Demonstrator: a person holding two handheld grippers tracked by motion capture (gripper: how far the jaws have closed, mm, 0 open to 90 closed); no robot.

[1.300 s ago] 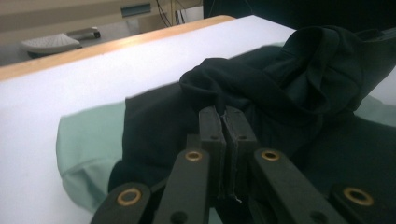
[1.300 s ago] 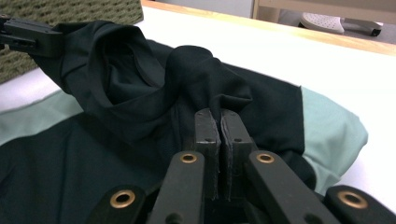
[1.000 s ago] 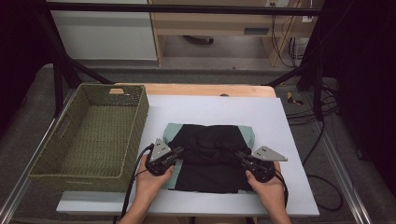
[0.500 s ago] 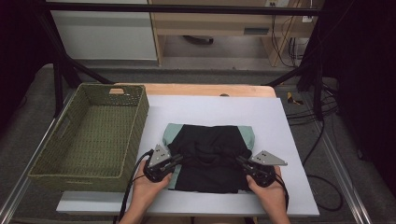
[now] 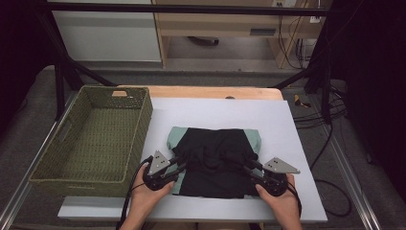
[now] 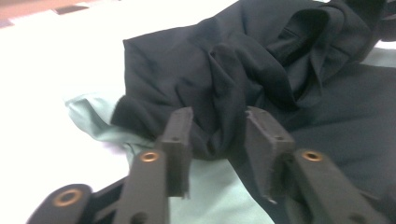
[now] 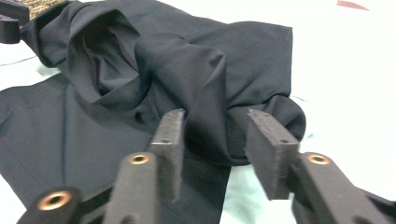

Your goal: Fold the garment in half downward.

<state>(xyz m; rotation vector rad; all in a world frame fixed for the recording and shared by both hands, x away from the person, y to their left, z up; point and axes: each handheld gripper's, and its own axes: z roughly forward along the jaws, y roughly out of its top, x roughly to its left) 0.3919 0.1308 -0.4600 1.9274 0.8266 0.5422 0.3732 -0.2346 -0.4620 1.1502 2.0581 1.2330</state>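
Left gripper [image 5: 179,167] and right gripper [image 5: 249,168]: jaws have just been opening, now parted, a fold of the black garment [image 5: 216,160] between each pair, unclamped. Garment lies bunched on a pale green cloth [image 5: 174,139], on the white table [image 5: 306,143], beside the green basket [image 5: 95,139]

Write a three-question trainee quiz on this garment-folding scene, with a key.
1. True or false: the left gripper is clamped on the black garment.
2. On which side of the garment does the green wicker basket stand in the high view?
3. The mint-green cloth lies: A) over the garment, B) under it, C) in the basket.

Key: 1 false, the jaws have just been opening and a fold lies loose between them; 2 left; 3 B.
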